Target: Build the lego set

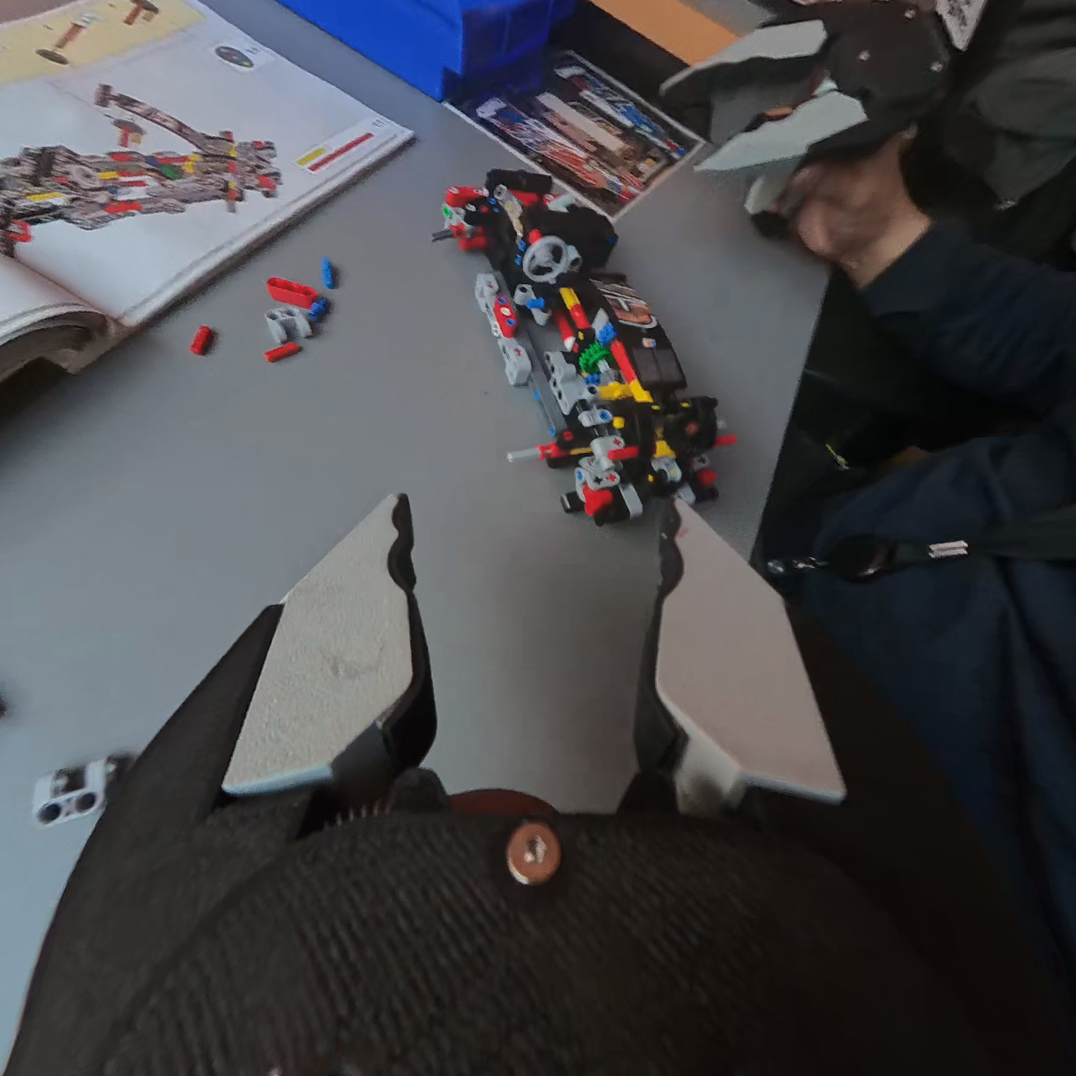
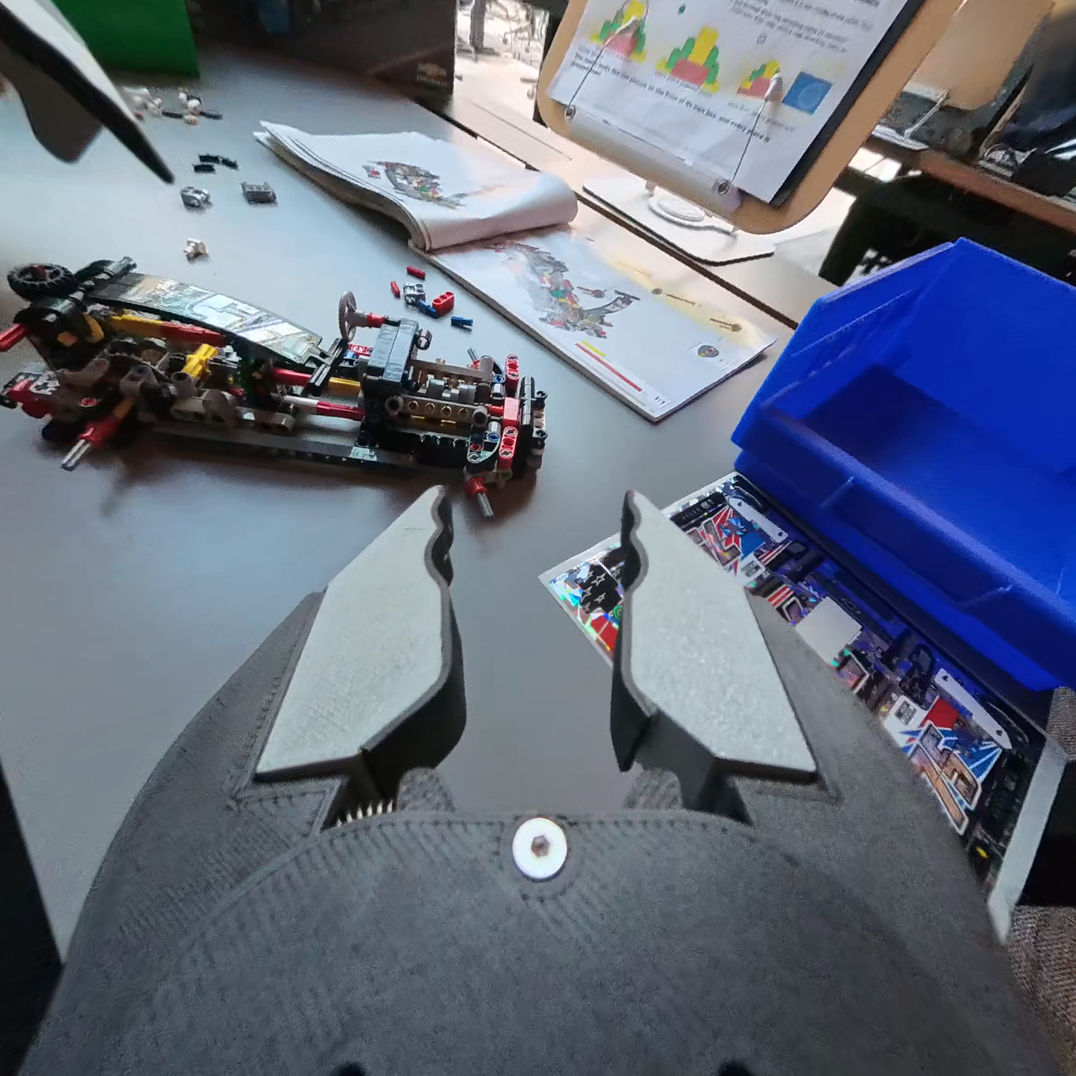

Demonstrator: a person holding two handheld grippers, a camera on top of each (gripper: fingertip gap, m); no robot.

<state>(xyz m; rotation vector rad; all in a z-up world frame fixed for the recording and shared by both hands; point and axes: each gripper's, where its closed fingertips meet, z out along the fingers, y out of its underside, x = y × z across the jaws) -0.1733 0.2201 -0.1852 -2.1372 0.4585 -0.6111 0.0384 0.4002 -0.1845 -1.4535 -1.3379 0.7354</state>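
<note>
A half-built toy brick car chassis (image 1: pixel 582 349) in black, grey, red and yellow lies on the grey table (image 1: pixel 291 524). My left gripper (image 1: pixel 535 512) is open and empty, hovering just short of the chassis's near end. In the right wrist view the chassis (image 2: pixel 279 378) lies ahead and to the left. My right gripper (image 2: pixel 535 512) is open and empty, close to the chassis's end with a protruding axle (image 2: pixel 483 501). The right gripper also shows in the left wrist view (image 1: pixel 774 116) at the top right.
An open instruction booklet (image 1: pixel 174 163) lies at the back left, with small loose red, blue and grey pieces (image 1: pixel 291 314) beside it. A blue bin (image 2: pixel 931 436) sits on a shiny sticker sheet (image 2: pixel 873 669). A grey piece (image 1: pixel 73 789) lies near left. A person's dark sleeve (image 1: pixel 961 349) is at the right. My right fingertips sit around 30 cm from my left ones. About 12 cm separates my left fingertips from the grey piece (image 1: pixel 73 789). The right camera catches it too, in the right wrist view (image 2: pixel 194 190).
</note>
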